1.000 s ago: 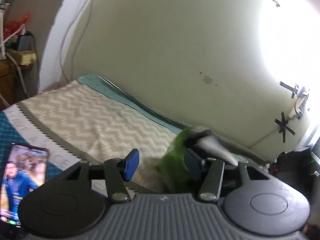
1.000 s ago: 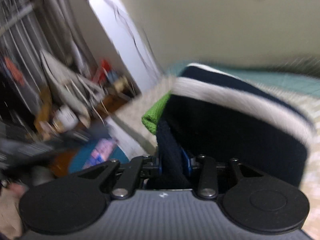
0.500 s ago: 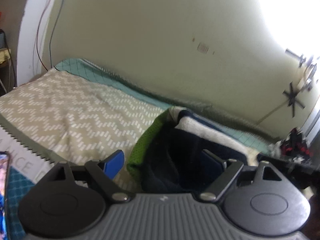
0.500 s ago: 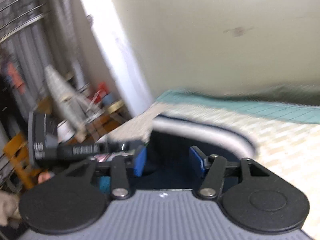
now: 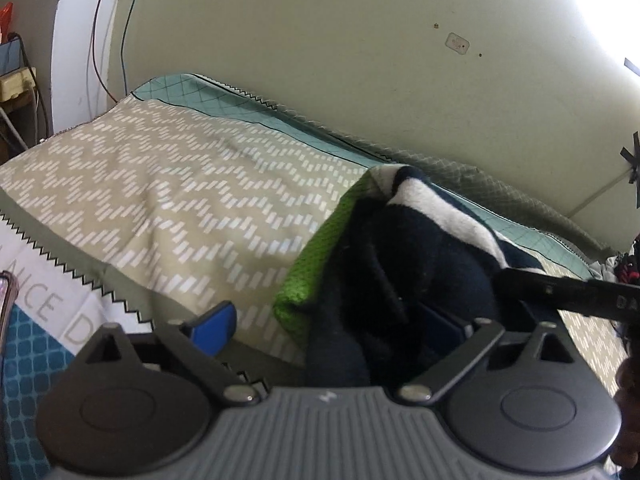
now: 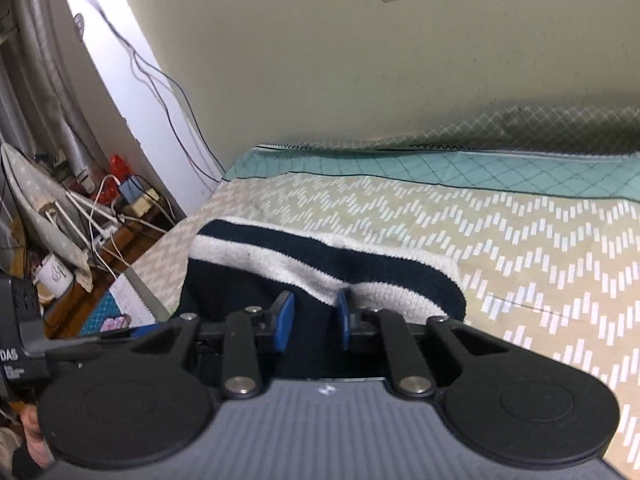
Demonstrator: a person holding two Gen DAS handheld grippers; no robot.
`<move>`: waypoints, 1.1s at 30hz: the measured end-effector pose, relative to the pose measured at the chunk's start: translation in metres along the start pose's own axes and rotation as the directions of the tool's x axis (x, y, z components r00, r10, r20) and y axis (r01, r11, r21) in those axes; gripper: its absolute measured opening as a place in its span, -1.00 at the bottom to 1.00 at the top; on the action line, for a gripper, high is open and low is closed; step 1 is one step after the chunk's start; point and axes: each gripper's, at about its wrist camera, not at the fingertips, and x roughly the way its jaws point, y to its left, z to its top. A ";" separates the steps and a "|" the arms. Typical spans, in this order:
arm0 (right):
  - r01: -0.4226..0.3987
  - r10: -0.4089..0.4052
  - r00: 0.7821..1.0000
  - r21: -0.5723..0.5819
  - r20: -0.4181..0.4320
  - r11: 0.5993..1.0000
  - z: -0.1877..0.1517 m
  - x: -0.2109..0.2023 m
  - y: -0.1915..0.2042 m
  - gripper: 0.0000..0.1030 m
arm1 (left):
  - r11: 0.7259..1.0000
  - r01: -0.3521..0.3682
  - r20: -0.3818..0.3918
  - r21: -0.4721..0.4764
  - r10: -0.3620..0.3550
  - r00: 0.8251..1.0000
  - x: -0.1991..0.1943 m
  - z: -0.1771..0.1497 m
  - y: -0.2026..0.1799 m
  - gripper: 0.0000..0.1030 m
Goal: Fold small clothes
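A small navy garment with white stripes (image 6: 328, 264) and a green lining (image 5: 316, 256) lies bunched on the beige zigzag bedspread (image 6: 520, 240). In the left wrist view the navy cloth (image 5: 400, 264) fills the gap between my left gripper's wide-open jaws (image 5: 328, 324); the right blue pad is partly hidden by it. My right gripper (image 6: 314, 316) is open, its blue pads on either side of the garment's near edge, not pinching it. The right gripper's dark body (image 5: 568, 288) shows at the right of the left wrist view.
The bed runs along a pale wall (image 5: 320, 60), with a teal quilted strip (image 6: 440, 168) at the far edge. A cluttered shelf with cables and a mug (image 6: 56, 276) stands left of the bed. A phone edge (image 5: 6, 300) lies on a teal mat.
My right gripper let go of the navy garment and opened; the garment dropped from hanging onto the bed. My left gripper moved right up to it, jaws open around the cloth.
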 end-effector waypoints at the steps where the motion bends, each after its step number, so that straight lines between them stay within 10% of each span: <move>1: -0.017 0.017 1.000 0.018 0.023 1.000 -0.003 -0.008 -0.002 -0.81 | 1.000 0.006 0.001 -0.003 -0.006 1.000 -0.001 -0.001 0.001 0.96; 5: -0.128 0.109 0.981 0.111 0.162 0.986 -0.027 -0.056 -0.017 0.20 | 1.000 0.013 -0.005 0.009 -0.013 1.000 -0.011 -0.008 0.004 0.99; 15: -0.101 0.087 0.990 0.123 0.112 0.987 -0.078 -0.072 -0.026 0.21 | 0.999 0.044 -0.024 -0.007 -0.044 0.999 -0.018 -0.014 0.006 0.99; 24: -0.124 0.111 0.991 0.201 0.075 0.972 -0.081 -0.056 -0.039 0.35 | 0.997 -0.079 0.061 0.026 0.078 0.995 -0.013 -0.022 -0.016 1.00; 33: -0.115 0.102 0.991 0.181 0.083 0.977 -0.084 -0.060 -0.036 0.39 | 0.917 -0.333 0.236 0.219 0.281 0.930 -0.020 -0.040 -0.063 1.00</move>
